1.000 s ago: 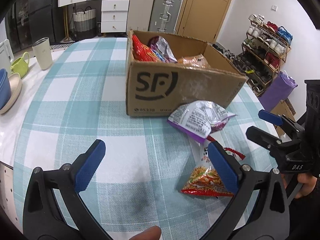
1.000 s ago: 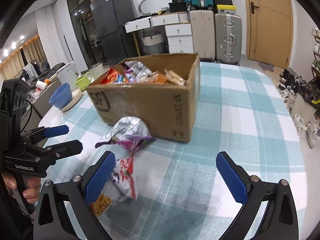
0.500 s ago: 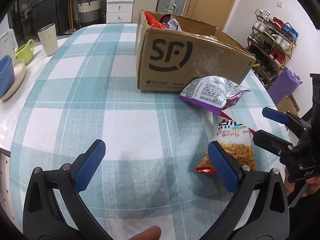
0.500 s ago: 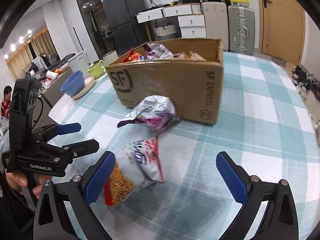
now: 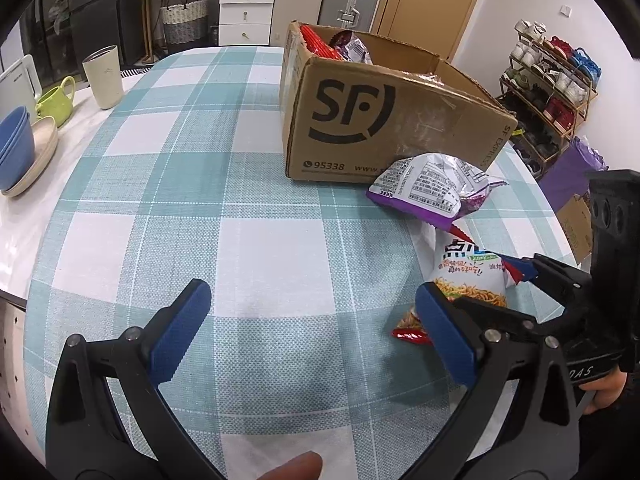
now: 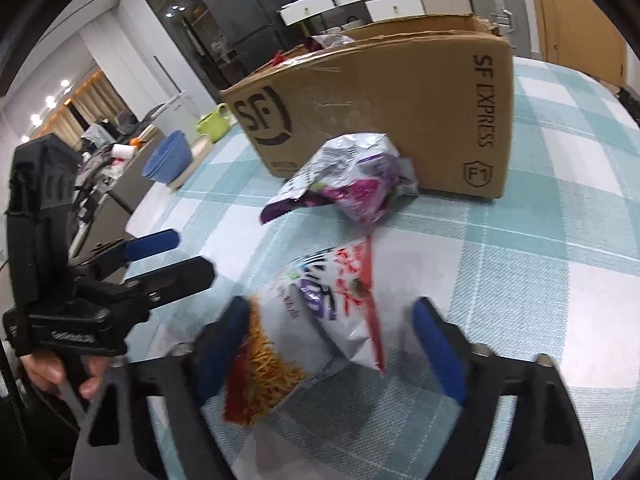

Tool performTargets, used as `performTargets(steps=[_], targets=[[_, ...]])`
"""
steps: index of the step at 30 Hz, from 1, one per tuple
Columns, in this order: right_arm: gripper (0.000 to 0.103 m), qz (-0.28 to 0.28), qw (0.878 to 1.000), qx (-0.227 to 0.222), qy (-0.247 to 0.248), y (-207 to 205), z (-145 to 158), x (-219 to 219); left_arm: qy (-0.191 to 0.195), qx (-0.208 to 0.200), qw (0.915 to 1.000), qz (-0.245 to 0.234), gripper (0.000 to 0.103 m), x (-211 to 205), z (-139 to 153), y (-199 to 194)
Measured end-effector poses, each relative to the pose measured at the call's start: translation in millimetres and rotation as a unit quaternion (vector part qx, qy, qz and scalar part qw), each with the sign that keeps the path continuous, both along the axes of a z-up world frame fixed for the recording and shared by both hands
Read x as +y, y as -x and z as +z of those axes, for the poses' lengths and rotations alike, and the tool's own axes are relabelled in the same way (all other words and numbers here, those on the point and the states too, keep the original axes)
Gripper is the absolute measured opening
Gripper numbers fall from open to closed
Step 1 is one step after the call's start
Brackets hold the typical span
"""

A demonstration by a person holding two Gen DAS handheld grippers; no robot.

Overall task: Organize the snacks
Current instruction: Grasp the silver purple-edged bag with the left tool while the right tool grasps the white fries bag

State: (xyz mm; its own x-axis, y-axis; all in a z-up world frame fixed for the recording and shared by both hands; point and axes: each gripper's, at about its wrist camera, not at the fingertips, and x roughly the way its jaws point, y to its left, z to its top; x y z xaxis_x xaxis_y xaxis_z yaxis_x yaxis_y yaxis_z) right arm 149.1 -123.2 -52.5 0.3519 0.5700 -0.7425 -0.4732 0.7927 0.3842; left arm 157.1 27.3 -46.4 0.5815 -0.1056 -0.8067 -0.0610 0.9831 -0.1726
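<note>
A cardboard box printed with "SF" holds several snack bags; it also shows in the right wrist view. A purple and silver snack bag lies against the box front. A white and red noodle-snack bag lies on the checked tablecloth. My right gripper is open with its jaws on either side of the noodle-snack bag. My left gripper is open and empty over the cloth, left of that bag.
A beige cup, a green cup and stacked blue bowls stand at the table's left edge. Drawers, suitcases and a shoe rack stand beyond the table.
My right gripper has moved forward and down, so the noodle-snack bag now lies between its jaws, which have narrowed. My left gripper has shifted a little closer to the table.
</note>
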Motion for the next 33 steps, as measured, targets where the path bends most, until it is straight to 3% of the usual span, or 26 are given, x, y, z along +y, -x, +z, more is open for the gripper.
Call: performTargets(steps=[4, 19, 28, 33], targets=[[0.056, -0.002, 1.000, -0.026, -0.001, 7.6, 3.7, -4.2, 0.001, 0.003, 1.0000, -0.002, 0.102, -4.7, -1.5, -4.9], [0.056, -0.124, 0.990, -0.068, 0.031, 7.3, 10.5, -92.1, 0.019, 0.012, 0.9989, -0.042, 0.102, -46.2, -1.9, -43.4], [0.056, -0.143, 0.986, -0.079, 0.035, -3.7, 10.8, -117.2, 0.045, 0.028, 0.9973, -0.051, 0.102, -74.9, -1.1, -85.7], [0.056, -0.142, 0.986, -0.077, 0.030, -5.1, 8.2, -118.5, 0.035, 0.041, 0.9976, -0.043, 0.102, -84.3, -5.8, -109.0]])
